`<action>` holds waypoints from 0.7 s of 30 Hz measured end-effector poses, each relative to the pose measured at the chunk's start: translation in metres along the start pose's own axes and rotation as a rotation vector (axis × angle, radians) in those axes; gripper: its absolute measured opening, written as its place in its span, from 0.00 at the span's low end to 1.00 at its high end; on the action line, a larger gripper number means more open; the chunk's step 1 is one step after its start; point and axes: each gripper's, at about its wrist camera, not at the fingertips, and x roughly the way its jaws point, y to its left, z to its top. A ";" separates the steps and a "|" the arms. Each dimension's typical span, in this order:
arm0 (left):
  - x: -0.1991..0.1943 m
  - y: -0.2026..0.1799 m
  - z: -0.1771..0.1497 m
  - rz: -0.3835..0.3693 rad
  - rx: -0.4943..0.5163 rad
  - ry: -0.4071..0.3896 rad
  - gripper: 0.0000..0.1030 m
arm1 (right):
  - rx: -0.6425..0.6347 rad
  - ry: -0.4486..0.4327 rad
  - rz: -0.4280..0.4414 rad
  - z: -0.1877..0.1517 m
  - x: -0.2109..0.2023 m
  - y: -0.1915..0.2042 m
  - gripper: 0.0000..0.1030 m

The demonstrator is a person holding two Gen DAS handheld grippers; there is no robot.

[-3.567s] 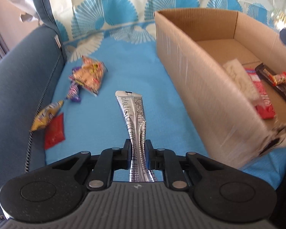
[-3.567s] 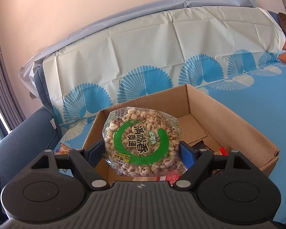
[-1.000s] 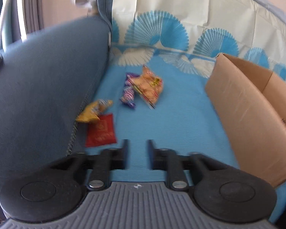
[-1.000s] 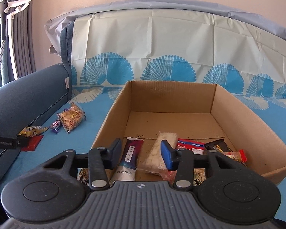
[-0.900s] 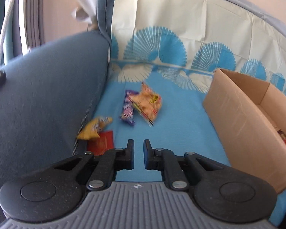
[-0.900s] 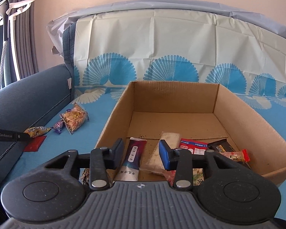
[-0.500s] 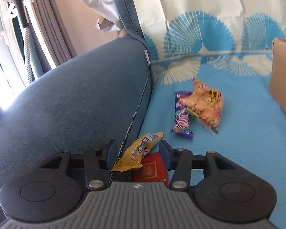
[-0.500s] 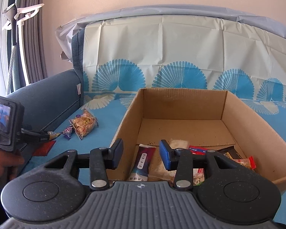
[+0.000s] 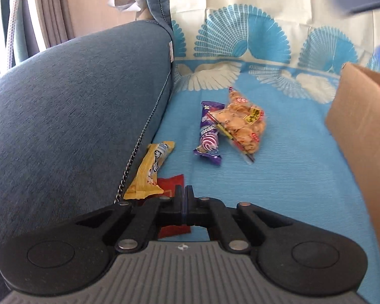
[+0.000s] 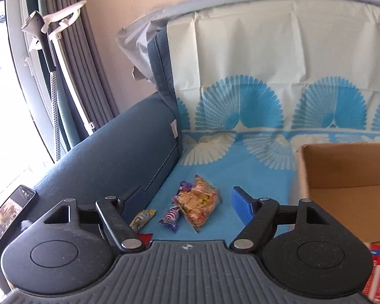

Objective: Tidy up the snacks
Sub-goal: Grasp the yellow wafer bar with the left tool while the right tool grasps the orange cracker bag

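My left gripper (image 9: 184,190) is shut on the edge of a flat red packet (image 9: 171,181) lying on the blue cover by the armrest. A yellow snack bar (image 9: 149,171) lies just left of it, overlapping the packet. A purple candy bar (image 9: 209,136) and a clear bag of orange crackers (image 9: 243,124) lie further ahead. My right gripper (image 10: 187,202) is open and empty, above the same crackers (image 10: 197,202), purple bar (image 10: 172,215) and yellow bar (image 10: 141,216). The cardboard box (image 10: 342,167) is to the right; it also shows in the left wrist view (image 9: 362,136).
The dark blue sofa armrest (image 9: 76,114) rises on the left. A phone (image 10: 7,215) lies on the armrest. A red-and-white packet (image 10: 377,266) shows in the box's near corner. Curtains and a steamer (image 10: 50,50) stand at the far left.
My left gripper was open around the yellow bar half a second ago; now it is shut on the red packet. My right gripper has swung left from the box toward the loose snacks and opened wider.
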 end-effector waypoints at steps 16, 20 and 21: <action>0.026 -0.017 0.012 0.235 0.071 -0.086 0.40 | 0.429 0.341 -0.132 -0.016 0.221 -0.052 0.97; 0.042 -0.014 0.010 0.256 0.082 -0.030 0.35 | 0.344 0.350 -0.108 -0.012 0.230 -0.041 0.96; 0.047 -0.012 0.011 0.255 0.071 -0.015 0.29 | 0.314 0.348 -0.112 -0.011 0.230 -0.037 0.90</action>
